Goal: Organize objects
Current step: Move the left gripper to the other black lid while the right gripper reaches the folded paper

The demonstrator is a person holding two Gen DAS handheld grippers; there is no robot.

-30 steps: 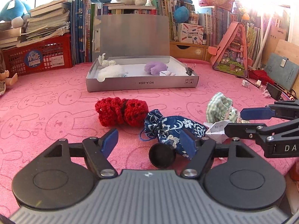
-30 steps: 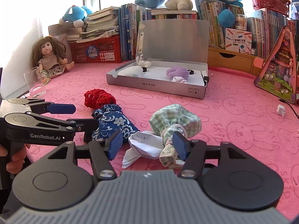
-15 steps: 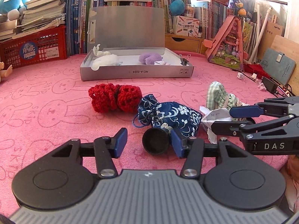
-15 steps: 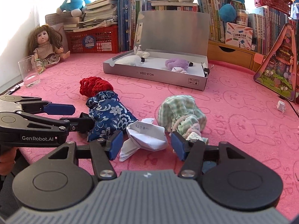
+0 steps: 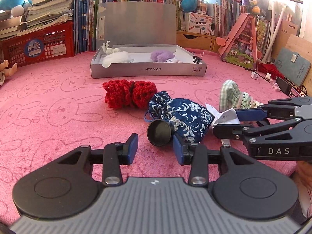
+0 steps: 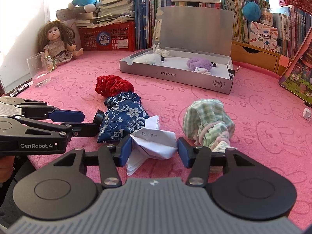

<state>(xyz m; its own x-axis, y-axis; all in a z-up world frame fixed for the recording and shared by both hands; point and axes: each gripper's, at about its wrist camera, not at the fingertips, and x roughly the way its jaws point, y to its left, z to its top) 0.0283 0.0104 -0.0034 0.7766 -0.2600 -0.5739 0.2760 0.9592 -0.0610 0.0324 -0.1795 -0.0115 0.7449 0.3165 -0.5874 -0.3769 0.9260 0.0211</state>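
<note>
Between the right tongs (image 6: 153, 149) lies folded white paper (image 6: 154, 142) printed "51÷8="

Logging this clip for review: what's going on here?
Two handheld tongs work over a pink cloth. The right tongs have just been closing and now pinch a folded paper lying between the blue floral pouch and the checked pouch. The left tongs have also been closing, with nothing between them; a black round cap sits just past their tips. The open grey box behind holds a few items.
</note>
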